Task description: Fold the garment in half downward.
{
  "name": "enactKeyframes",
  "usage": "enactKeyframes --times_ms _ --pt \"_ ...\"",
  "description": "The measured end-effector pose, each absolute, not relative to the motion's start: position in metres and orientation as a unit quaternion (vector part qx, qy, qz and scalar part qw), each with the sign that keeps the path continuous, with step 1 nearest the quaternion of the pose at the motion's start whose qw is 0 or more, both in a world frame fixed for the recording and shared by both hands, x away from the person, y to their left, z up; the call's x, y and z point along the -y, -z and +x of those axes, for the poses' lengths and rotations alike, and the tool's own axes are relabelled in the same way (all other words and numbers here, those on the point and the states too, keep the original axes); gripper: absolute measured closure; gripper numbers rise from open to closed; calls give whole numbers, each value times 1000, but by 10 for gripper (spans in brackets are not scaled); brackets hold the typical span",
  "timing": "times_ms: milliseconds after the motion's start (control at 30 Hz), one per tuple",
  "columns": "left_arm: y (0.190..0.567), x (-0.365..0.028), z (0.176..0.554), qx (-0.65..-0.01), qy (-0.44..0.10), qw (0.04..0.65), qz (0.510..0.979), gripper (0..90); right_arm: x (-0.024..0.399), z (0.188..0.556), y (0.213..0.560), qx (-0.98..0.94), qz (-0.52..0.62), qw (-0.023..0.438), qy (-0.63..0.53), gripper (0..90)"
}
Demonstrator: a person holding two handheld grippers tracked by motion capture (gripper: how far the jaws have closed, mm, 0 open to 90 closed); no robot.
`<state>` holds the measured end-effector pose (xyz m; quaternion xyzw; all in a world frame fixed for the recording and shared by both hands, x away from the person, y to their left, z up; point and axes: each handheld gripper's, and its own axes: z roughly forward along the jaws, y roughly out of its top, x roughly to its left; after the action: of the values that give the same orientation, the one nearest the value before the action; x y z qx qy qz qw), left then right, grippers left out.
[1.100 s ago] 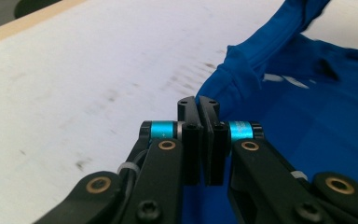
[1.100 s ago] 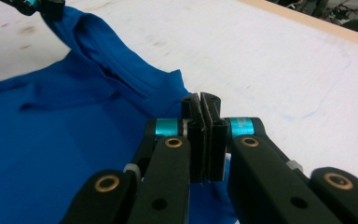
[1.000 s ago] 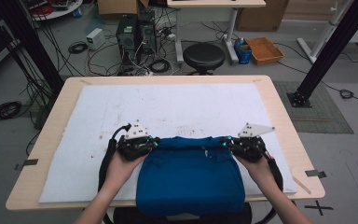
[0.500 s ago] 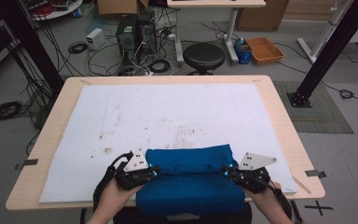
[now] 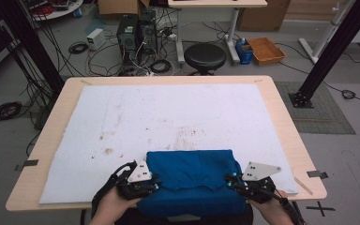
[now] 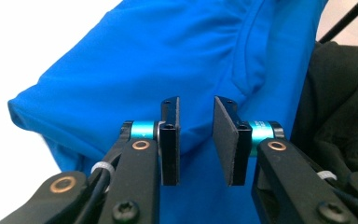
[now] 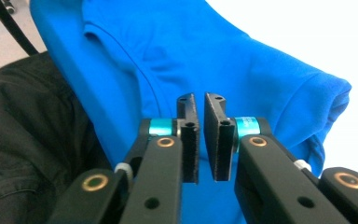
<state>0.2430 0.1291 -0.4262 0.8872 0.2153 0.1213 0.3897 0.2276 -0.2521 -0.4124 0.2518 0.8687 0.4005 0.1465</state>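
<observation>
A blue garment (image 5: 191,173) lies folded on the white mat (image 5: 168,117), and its near part hangs over the table's front edge. My left gripper (image 5: 155,186) is at the garment's left side. Its jaws have just been opening and now stand apart, with nothing pinched between them in the left gripper view (image 6: 196,107); the blue cloth (image 6: 168,56) lies just beyond. My right gripper (image 5: 228,178) is at the garment's right side. Its jaws have just been opening too and show a narrow gap (image 7: 199,105), with the cloth (image 7: 223,56) past the tips.
The mat covers most of the wooden table (image 5: 286,136) and carries faint brown stains (image 5: 183,138). The person's dark clothing (image 7: 23,135) is close behind the front edge. On the floor beyond the table are a black stool (image 5: 205,57), computers and cables.
Both hands came back toward the near edge and sank, laying the garment down. Both pairs of jaws, which were closed on the cloth's corners, have parted.
</observation>
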Motion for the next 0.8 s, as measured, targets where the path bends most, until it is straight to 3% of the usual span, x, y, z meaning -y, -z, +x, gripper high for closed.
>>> enactKeyframes --times_ms 200,300,333,433,567,667,733,800 --pt "414 -134 266 -277 -159 411 854 615 259 246 403 -845 295 172 -411 712" --pt "413 -136 284 -317 -172 423 831 559 266 271 401 -820 338 169 -430 671" --pt "414 -137 293 -336 -174 423 823 543 269 289 402 -805 365 170 -437 621" --pt "420 -142 314 -375 -164 420 810 541 269 305 406 -796 389 169 -431 584" --pt "433 -146 333 -413 -125 397 810 530 270 332 429 -794 444 105 -403 492" --pt "441 -146 336 -420 -113 386 813 532 272 336 437 -796 452 83 -394 536" --pt "444 -145 335 -420 -113 389 812 545 275 337 444 -803 446 54 -391 672" --pt "444 -147 335 -417 -113 388 814 566 276 337 445 -805 444 53 -390 712"
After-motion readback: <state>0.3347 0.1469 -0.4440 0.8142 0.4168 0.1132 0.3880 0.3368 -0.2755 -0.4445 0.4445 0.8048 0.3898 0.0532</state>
